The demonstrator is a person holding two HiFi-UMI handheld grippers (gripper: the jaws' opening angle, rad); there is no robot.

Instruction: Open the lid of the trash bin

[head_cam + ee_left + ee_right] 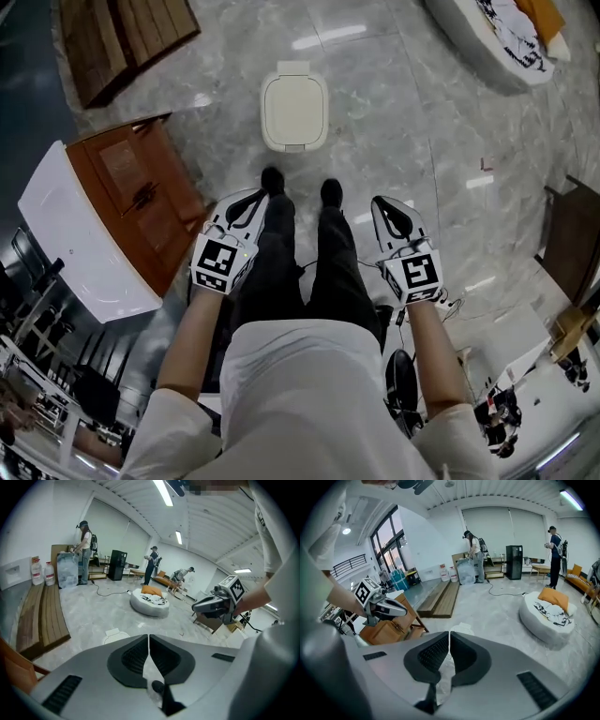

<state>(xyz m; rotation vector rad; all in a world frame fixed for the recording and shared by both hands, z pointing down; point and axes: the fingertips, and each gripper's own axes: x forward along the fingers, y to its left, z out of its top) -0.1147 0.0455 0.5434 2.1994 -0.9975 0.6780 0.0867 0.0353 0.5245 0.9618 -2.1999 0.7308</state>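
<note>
Grey marble floor (pixel 412 122) spreads across a bright open hall, where the white trash bin (pixel 294 111) stands alone with its lid (pixel 293 105) lying flat and shut. It sits just ahead of the person's two black shoes (pixel 273 178), straight in front of them. Neither tool touches it. The left tool (pixel 261 194) and the right tool (pixel 383 203) hang at the person's sides above the legs, well short of the bin, each with its marker cube facing up. In the gripper views both tools show their jaws pressed together at the tips, clenched on nothing. A wooden cabinet (pixel 131 197) with a white side lies to the left of the person. Stacked wooden planks (pixel 122 37) rest beyond it. A round white cushion bed (pixel 492 42) sits far right. Several people stand at the far wall (pixel 478 557).
</note>
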